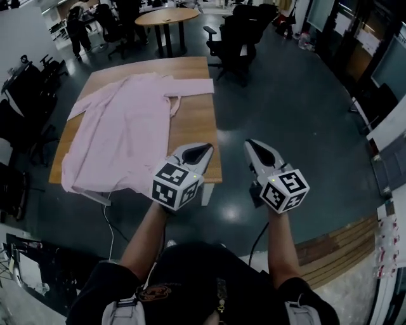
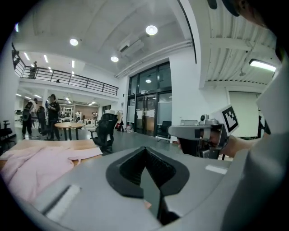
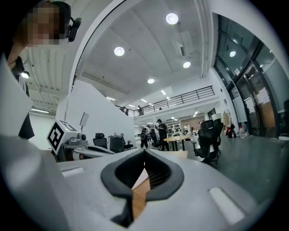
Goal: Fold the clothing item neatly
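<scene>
A pink long-sleeved shirt (image 1: 120,130) lies spread over the wooden table (image 1: 193,120), one sleeve stretched toward the table's far right edge. My left gripper (image 1: 205,148) hangs over the table's near right corner, shut and empty, just right of the shirt's hem. Beside it, my right gripper (image 1: 250,143) is over the dark floor off the table's right side, also shut with nothing in it. In the left gripper view the shut gripper (image 2: 145,152) points past the shirt (image 2: 31,164), with the right gripper (image 2: 198,134) alongside. The right gripper view shows its gripper (image 3: 144,157) shut too.
A round table (image 1: 168,17) and black office chairs (image 1: 238,38) stand beyond the wooden table. More chairs and gear (image 1: 25,95) crowd its left side. A white cable (image 1: 111,232) runs across the dark floor near the table's front. People stand far off in the hall.
</scene>
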Available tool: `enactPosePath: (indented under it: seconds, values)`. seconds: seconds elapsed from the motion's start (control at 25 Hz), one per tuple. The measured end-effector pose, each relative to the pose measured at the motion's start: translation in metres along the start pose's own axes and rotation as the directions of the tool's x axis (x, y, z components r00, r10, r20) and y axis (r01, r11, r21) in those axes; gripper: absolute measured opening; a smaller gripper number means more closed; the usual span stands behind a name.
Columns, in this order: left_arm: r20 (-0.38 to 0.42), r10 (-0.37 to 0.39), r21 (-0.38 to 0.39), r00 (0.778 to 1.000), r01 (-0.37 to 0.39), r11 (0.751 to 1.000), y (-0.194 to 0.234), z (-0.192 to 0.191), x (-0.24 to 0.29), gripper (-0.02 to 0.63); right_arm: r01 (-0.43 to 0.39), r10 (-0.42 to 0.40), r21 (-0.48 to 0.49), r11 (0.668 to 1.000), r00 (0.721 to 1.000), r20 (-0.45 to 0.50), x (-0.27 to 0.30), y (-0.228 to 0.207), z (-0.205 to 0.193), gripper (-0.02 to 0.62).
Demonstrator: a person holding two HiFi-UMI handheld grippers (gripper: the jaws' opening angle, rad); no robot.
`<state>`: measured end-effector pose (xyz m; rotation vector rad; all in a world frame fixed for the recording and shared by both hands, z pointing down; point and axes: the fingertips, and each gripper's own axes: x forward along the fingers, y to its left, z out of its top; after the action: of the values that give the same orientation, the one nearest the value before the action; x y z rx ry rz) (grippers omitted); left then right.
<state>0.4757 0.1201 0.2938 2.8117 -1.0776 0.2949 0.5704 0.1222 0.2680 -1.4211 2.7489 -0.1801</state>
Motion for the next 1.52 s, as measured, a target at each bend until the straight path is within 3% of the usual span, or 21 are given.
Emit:
enactPosePath:
  seconds: [0.36,0.68,0.88,1.04,1.12,1.36,1.52]
  values:
    - [-0.058,0.184,-0.103,0.981,-0.189,0.976,0.137,-0.072,-0.128,0.006,-0.208,0.205,-0.013,0.978,0.971,-0.124,0.127,0.142,-0.045,0.003]
    - [-0.141,0.321,-0.092,0.937,-0.335,0.938,0.221,-0.154,-0.204,0.006,-0.34,0.323,0.004,0.94,0.888,-0.326,0.199,0.234,-0.144,0.003]
    - [-0.227,0.338,-0.114,0.913,-0.37,0.922,0.229,-0.207,-0.213,0.006,-0.346,0.323,0.051,0.937,0.799,-0.508,0.215,0.247,-0.234,0.007]
    - [-0.296,0.341,-0.133,0.892,-0.392,0.91,0.231,-0.239,-0.21,0.006,-0.355,0.281,0.023,0.935,0.697,-0.659,0.223,0.239,-0.306,0.108]
    - [-0.325,0.338,-0.144,0.883,-0.399,0.906,0.231,-0.252,-0.211,0.006,-0.351,0.25,0.004,0.936,0.659,-0.709,0.223,0.235,-0.332,0.121]
    - [-0.371,0.359,-0.168,0.856,-0.442,0.881,0.24,-0.269,-0.218,0.006,-0.331,0.222,0.007,0.943,0.616,-0.756,0.225,0.232,-0.358,0.106]
    - [-0.379,0.365,-0.161,0.85,-0.449,0.879,0.248,-0.27,-0.229,0.006,-0.334,0.231,0.006,0.942,0.637,-0.735,0.23,0.243,-0.346,0.025]
